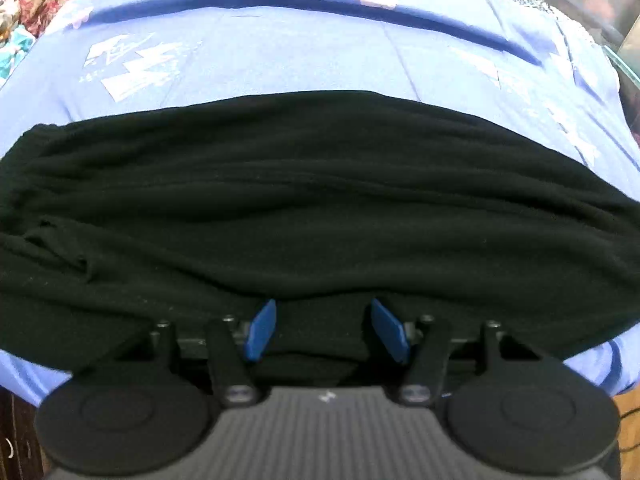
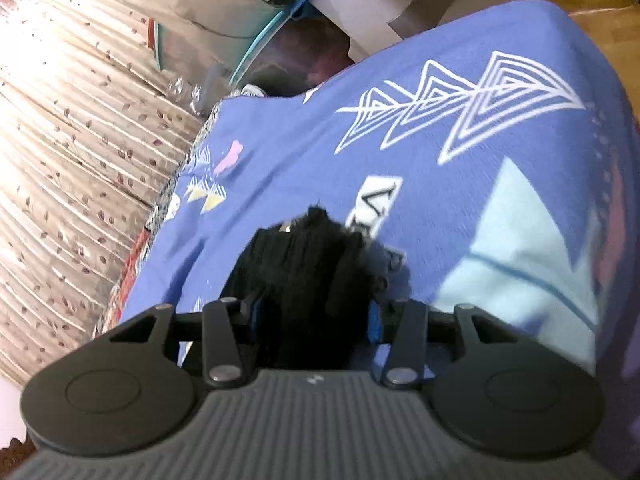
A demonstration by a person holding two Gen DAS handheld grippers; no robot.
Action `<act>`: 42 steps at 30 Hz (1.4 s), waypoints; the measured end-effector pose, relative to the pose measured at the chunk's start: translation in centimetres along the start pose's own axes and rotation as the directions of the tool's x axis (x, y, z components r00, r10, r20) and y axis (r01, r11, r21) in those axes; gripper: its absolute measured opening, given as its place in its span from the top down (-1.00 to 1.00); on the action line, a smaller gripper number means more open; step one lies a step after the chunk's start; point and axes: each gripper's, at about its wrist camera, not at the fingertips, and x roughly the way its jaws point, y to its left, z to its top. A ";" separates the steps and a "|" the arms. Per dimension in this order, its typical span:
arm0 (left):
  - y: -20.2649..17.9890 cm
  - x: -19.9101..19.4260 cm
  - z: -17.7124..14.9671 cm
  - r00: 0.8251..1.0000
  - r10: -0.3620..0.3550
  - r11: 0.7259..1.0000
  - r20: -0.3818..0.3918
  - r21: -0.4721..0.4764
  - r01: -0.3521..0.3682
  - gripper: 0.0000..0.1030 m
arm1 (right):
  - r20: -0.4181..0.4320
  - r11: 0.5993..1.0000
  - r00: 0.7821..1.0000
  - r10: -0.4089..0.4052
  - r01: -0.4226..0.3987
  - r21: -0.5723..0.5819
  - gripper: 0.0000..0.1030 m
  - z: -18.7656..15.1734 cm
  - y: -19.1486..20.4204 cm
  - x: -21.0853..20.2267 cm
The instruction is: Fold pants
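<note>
The left gripper stands half open, its blue pads apart over the near hem of the black pants — gripping nothing. The pants lie in a long folded band across the blue patterned sheet, bare sheet beyond. The right gripper has a bunched end of the pants between its pads; whether they press it I cannot tell. Open sheet lies ahead — its far edge meets a pleated curtain.

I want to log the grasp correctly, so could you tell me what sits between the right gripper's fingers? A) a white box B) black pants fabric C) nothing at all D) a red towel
B, since a bunch of the black pants fills the gap between the blue pads of the right gripper, above the blue patterned sheet.
</note>
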 end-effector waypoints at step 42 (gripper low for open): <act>5.1 -3.6 -0.9 0.964 -0.247 0.953 0.102 -0.155 0.261 -0.11 | -0.426 0.557 0.903 0.054 -0.382 -0.738 0.55 -15.5 19.4 -4.6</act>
